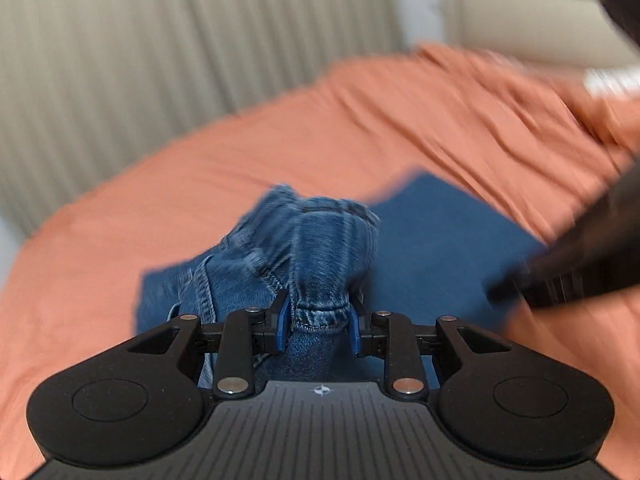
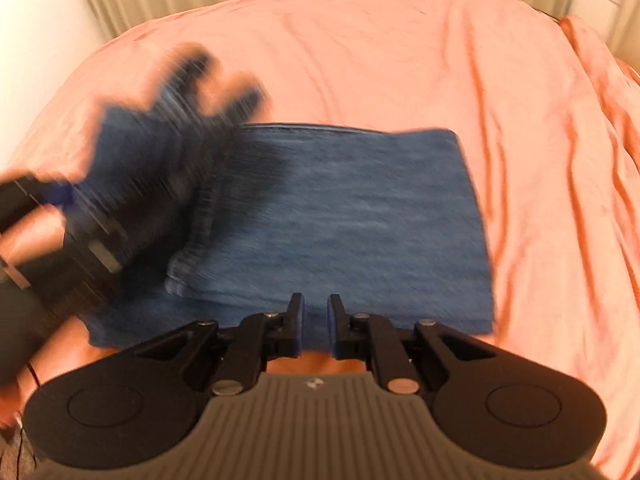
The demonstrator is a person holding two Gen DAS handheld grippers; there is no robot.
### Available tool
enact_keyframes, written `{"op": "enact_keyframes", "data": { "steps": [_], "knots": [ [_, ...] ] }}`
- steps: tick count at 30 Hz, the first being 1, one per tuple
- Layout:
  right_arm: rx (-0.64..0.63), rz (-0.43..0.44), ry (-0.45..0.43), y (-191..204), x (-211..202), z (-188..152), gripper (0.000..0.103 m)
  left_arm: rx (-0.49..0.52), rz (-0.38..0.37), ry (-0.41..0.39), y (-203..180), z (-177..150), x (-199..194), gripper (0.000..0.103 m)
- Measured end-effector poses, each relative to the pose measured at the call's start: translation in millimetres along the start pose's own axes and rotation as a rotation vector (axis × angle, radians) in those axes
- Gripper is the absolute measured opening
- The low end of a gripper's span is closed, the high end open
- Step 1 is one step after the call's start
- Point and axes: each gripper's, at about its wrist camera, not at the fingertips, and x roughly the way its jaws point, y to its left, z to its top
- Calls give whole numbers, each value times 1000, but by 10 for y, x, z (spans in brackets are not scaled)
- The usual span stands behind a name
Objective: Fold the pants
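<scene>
A bunched hem of the jeans (image 1: pixel 320 264) was held clamped in the left gripper (image 1: pixel 320 322) above the orange sheet (image 1: pixel 280 140), mid-fold over the flat denim, while the right gripper (image 2: pixel 316 316) hung narrowly parted and empty; laying and releasing judged next.

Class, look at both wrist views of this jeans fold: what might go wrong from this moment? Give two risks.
1. The left gripper pinches only a bunched hem of the jeans; the thick roll might slip from its jaws mid-fold.
2. The right gripper holds nothing, its jaws slightly apart at the near edge of the jeans, so the flat layer on the orange sheet may drag or wrinkle.
</scene>
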Motion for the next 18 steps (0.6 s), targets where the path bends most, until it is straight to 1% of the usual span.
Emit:
{"op": "enact_keyframes", "data": {
  "steps": [1, 2, 5, 6, 7, 8, 10, 12, 14, 18],
  "knots": [
    [13, 2, 2, -65, -27, -40, 9, 19, -27, 39, -110, -54, 50, 33],
    [23, 5, 2, -120, -60, -82, 9, 21, -36, 64, -182, -112, 95, 34],
    [39, 15, 0, -239, -139, -189, 10, 28, -32, 75, -227, -185, 141, 37],
    [41, 20, 0, -265, -164, -225, 12, 23, -44, 76, -188, -199, 103, 39],
    [41, 23, -1, -279, -187, -255, 13, 6, -69, 83, -152, -157, 95, 44],
    [42, 26, -1, -298, -197, -278, 13, -18, -102, 94, -92, -113, 98, 51],
    [45, 35, -4, -317, -215, -314, 13, -88, -180, 115, 24, -42, 110, 57],
    [46, 41, -15, -324, -243, -320, 14, -177, -251, 133, 180, -9, 103, 60],
    [43, 49, -33, -293, -294, -322, 18, -252, -309, 132, 324, 5, 82, 63],
    [33, 65, -70, -202, -398, -267, 23, -359, -410, 125, 567, 31, -11, 65]
  ]
}}
